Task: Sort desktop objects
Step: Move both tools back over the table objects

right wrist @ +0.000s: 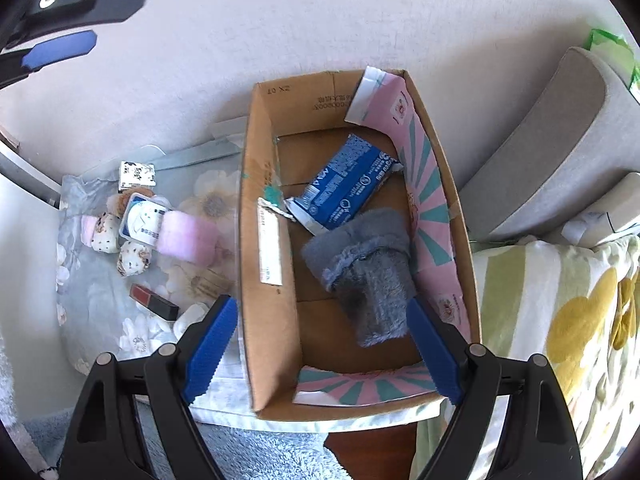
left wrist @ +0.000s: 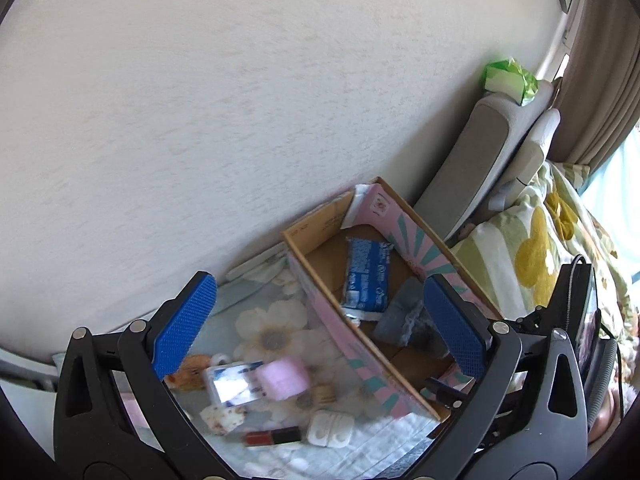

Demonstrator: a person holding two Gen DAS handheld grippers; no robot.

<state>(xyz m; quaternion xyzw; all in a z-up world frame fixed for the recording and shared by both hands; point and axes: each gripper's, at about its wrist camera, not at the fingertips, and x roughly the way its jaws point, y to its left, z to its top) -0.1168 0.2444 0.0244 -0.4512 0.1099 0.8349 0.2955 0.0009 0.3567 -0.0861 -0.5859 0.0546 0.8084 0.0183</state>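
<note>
Floral cloth (right wrist: 100, 300) against white wall (right wrist: 280, 20); both tongs (left wrist: 320, 320) (right wrist: 320, 344) wide open, empty.

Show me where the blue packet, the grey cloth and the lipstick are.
blue packet (right wrist: 347, 184): right wrist view, middle of its printed face.
grey cloth (right wrist: 366, 264): right wrist view, its fluffy middle.
lipstick (right wrist: 154, 301): right wrist view, mid-body.

So the cardboard box (right wrist: 272, 320) sits open-topped with a blue snack pack (right wrist: 346, 184) lying flat and a fuzzy grey sock (right wrist: 368, 268) flopped just beside it. Left of the box, on the floral cloth: a pink roll (right wrist: 188, 236), a white-blue tub (right wrist: 142, 218), a red lipstick (right wrist: 154, 302) lying flat, and a white case (left wrist: 330, 434).
</note>
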